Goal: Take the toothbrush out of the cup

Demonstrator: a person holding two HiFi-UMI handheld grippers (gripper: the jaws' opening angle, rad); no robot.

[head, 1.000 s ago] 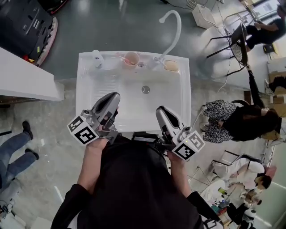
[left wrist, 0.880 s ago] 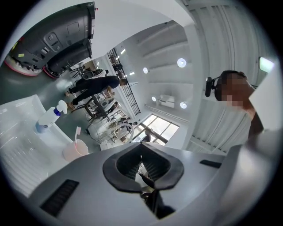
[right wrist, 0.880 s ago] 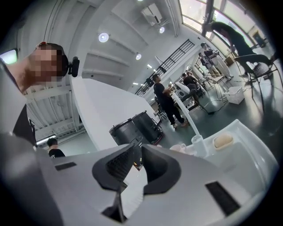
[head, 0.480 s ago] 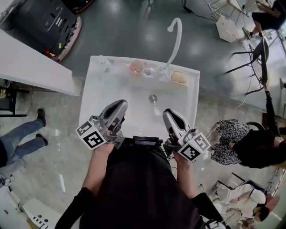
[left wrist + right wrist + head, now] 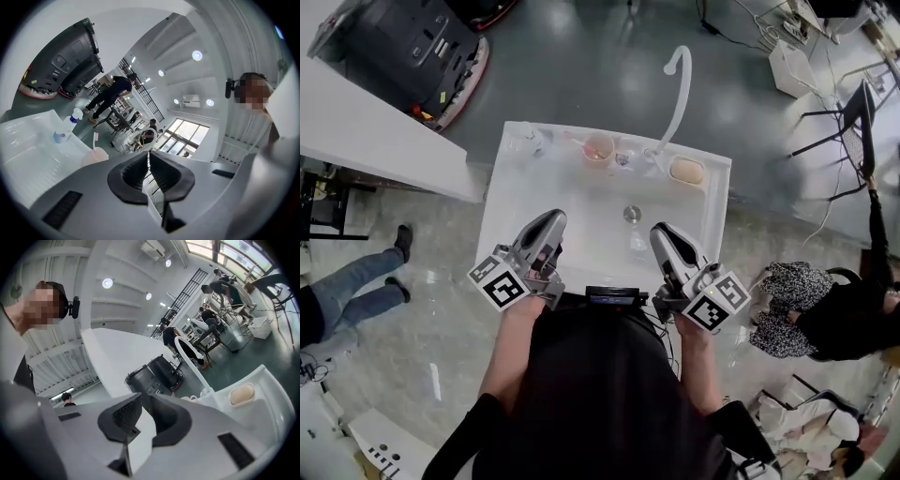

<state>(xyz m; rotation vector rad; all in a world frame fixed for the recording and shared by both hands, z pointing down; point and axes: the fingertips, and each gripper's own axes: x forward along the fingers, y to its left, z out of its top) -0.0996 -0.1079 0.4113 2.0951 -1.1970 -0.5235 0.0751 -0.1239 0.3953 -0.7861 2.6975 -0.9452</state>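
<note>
- Compared with a second ago, both grippers reach farther over the sink [image 5: 511, 187], and the right gripper [image 5: 662, 234] is now closer to the drain [image 5: 632, 214].
- This looks like the approach only, with nothing reached yet.
- The left gripper [image 5: 549, 221] has its jaws pressed together and empty. The right one's jaws stand a narrow gap apart and hold nothing.
- The toothbrush [image 5: 94, 144] stands in the pink cup [image 5: 598, 148] on the sink's far ledge, well apart from both grippers, with the spray bottle [image 5: 532, 141] to its left and the tap [image 5: 675, 94] to its right.
- The jaws probably need to open wider before a grab.
</note>
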